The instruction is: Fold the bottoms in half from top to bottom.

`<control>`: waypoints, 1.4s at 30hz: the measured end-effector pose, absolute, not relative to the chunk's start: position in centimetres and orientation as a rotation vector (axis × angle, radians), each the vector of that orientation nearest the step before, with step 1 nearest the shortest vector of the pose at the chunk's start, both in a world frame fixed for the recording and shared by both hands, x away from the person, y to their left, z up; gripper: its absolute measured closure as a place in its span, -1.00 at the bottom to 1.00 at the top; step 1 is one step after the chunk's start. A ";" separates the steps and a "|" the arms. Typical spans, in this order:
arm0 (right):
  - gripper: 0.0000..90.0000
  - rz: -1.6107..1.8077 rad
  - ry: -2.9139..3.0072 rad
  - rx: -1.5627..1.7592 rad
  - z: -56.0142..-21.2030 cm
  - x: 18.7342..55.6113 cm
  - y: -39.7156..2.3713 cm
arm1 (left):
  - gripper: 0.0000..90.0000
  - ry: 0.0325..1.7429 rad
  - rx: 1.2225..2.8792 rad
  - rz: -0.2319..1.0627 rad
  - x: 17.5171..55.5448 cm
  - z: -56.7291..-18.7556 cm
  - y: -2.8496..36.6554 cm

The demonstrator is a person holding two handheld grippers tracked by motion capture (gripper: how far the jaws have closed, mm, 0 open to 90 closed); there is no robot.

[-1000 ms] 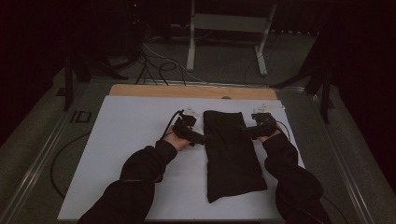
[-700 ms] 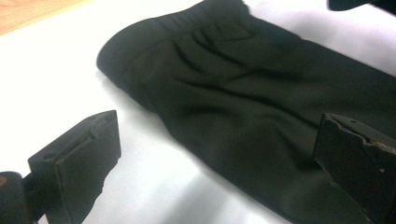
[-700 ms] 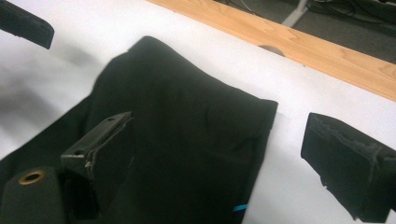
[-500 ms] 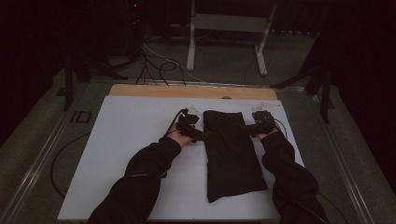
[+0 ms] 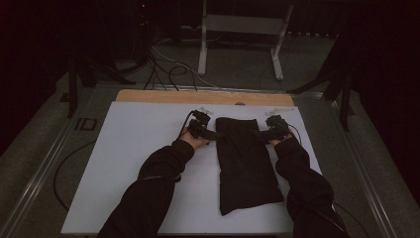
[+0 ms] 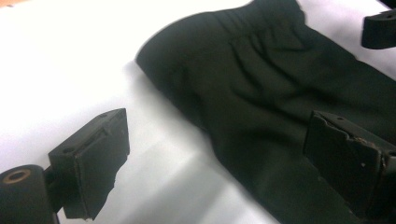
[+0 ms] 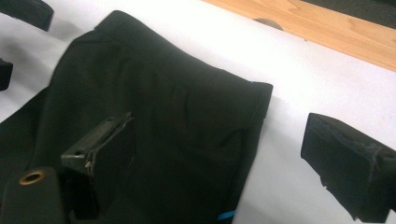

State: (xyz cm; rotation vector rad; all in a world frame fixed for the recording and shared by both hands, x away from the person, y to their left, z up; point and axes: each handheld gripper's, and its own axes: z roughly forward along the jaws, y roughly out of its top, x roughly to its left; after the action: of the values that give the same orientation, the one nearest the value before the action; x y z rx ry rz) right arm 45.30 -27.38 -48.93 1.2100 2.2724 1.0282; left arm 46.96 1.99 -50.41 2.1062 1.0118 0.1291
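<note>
Grippers, left (image 5: 214, 134) and right (image 5: 259, 133), stand wide open and empty astride the top corners of the folded black cloth garment (image 5: 246, 161) mid-frame on the white bench (image 5: 129, 148); pinch both layers evenly (hems slip).

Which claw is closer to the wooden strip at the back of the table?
Right, but only slightly. The right claw sits a bit farther back, nearer the wooden strip. The left claw is level with it beside the black cloth.
</note>
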 end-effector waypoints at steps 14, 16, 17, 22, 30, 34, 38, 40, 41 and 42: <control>-0.47 0.973 2.295 1.299 -49.9 47.4 -27.0 | -0.47 1.055 2.091 0.093 48.5 -51.1 1.4; -0.43 0.939 2.299 1.308 -50.1 47.6 -26.8 | -0.42 1.069 2.086 0.099 48.6 -51.2 1.3; -0.42 0.926 2.295 1.312 -50.2 47.6 -26.8 | -0.35 1.081 2.086 0.104 48.7 -51.2 1.2; -0.32 0.902 2.277 1.361 -50.6 48.0 -27.2 | -0.19 1.095 2.097 0.109 48.7 -51.6 1.1; -0.24 0.849 2.291 1.377 -51.3 48.2 -27.3 | 0.09 1.106 2.092 0.089 48.5 -52.0 0.9; -0.18 0.842 2.297 1.388 -51.7 48.3 -27.2 | 0.24 1.089 2.095 0.087 48.4 -52.1 0.8; -0.05 0.879 2.310 1.395 -51.7 48.2 -27.1 | 0.38 1.091 2.111 0.075 48.4 -52.0 0.9; 0.08 0.876 2.319 1.383 -51.7 48.2 -27.1 | 0.45 1.095 2.111 0.063 48.4 -52.0 1.0; 0.13 0.883 2.328 1.384 -51.7 48.1 -27.1 | 0.47 1.096 2.110 0.061 48.4 -52.0 1.0; 0.16 0.886 2.334 1.390 -51.6 48.2 -27.1 | 0.50 1.096 2.111 0.058 48.3 -52.0 1.0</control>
State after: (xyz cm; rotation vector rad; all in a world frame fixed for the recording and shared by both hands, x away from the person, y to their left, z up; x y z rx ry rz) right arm 48.15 -27.07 -51.60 1.3902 2.3341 0.8857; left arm 48.31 0.99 -52.02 2.1113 1.0964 0.0584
